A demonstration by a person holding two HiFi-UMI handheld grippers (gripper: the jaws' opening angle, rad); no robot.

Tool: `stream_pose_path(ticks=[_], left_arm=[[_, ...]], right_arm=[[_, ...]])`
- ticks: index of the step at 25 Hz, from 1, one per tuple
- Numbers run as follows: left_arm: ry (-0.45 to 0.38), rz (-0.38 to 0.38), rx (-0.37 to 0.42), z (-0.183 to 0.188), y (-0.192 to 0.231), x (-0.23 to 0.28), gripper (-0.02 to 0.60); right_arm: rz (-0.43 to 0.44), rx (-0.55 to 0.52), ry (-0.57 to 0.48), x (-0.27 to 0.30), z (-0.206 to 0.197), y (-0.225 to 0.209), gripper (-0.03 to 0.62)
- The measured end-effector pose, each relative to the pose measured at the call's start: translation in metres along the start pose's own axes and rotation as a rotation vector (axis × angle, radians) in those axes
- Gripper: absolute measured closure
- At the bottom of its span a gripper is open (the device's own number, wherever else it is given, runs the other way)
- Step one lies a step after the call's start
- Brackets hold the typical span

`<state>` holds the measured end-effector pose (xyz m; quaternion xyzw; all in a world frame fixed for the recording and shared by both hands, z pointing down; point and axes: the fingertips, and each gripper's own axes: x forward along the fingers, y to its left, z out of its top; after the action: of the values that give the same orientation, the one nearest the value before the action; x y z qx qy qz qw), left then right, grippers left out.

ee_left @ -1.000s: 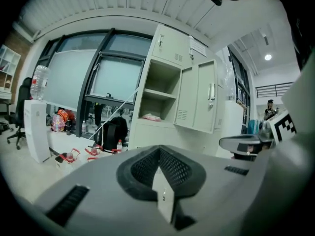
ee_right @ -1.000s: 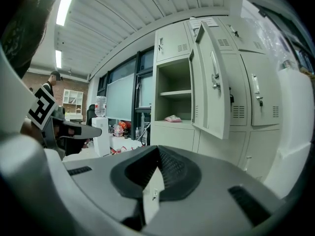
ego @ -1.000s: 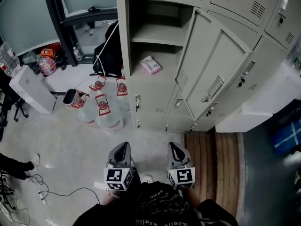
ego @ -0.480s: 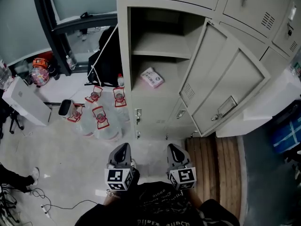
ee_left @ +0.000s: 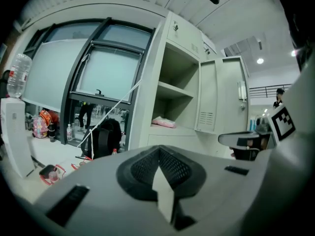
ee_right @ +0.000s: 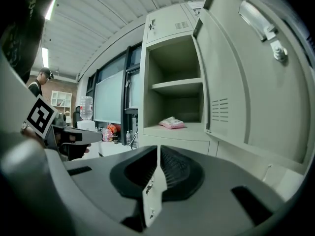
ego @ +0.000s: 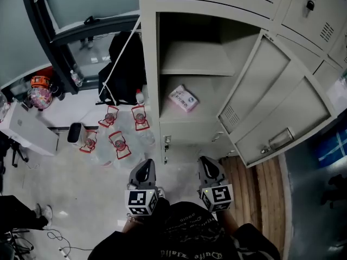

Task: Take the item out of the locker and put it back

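Head view: locker (ego: 149, 64) stands with one compartment open, its door (ego: 282, 110) swung out to the right. Task item is a small flat pink-and-white packet (ego: 183, 98), soft-looking, print too small to read. It lies skewed on the compartment floor, under the inner shelf (ego: 195, 58), roughly mid-width, touching neither side wall. Left gripper (ego: 144, 171) and right gripper (ego: 208, 167) are side by side at the near edge, both pointing at the locker, well short of the opening, nothing in contact with them. Left of the locker on the floor: water jugs (ego: 120, 141) with red handles and a black backpack (ego: 126, 58) behind them. Left gripper view: left gripper (ee_left: 158, 152) has its jaws brought together, tips meeting, nothing between them. Packet (ee_left: 163, 123) shows as a low pink lump on the compartment floor, far ahead and slightly right of the jaw line, door open on its right. Right gripper view: right gripper (ee_right: 158, 152) has its jaws pressed together, empty. Packet (ee_right: 172, 123) sits ahead, just right of the jaw line, on the compartment floor below the shelf, well apart from the tips. Door fills the right side of this view; the left gripper shows at the left edge.
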<state>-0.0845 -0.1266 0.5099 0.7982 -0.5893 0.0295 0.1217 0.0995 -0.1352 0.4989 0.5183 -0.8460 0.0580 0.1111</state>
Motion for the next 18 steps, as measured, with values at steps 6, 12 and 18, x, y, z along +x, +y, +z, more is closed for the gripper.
stream_pose_path(ticks=[6,12,18], left_arm=[[0.01,-0.031,0.01,0.01,0.025,0.029,0.574],[0.03,-0.093,0.035,0.016,0.036,0.046,0.574],[0.038,-0.103,0.038,0.015,0.041,0.055,0.574]], right_arm=[[-0.018,0.018,-0.048,0.036,0.029,-0.006,0.559],[0.005,0.007,-0.053,0.071,0.048,-0.008,0.468],[0.065,-0.081,0.019,0.113,0.072,-0.012,0.418]])
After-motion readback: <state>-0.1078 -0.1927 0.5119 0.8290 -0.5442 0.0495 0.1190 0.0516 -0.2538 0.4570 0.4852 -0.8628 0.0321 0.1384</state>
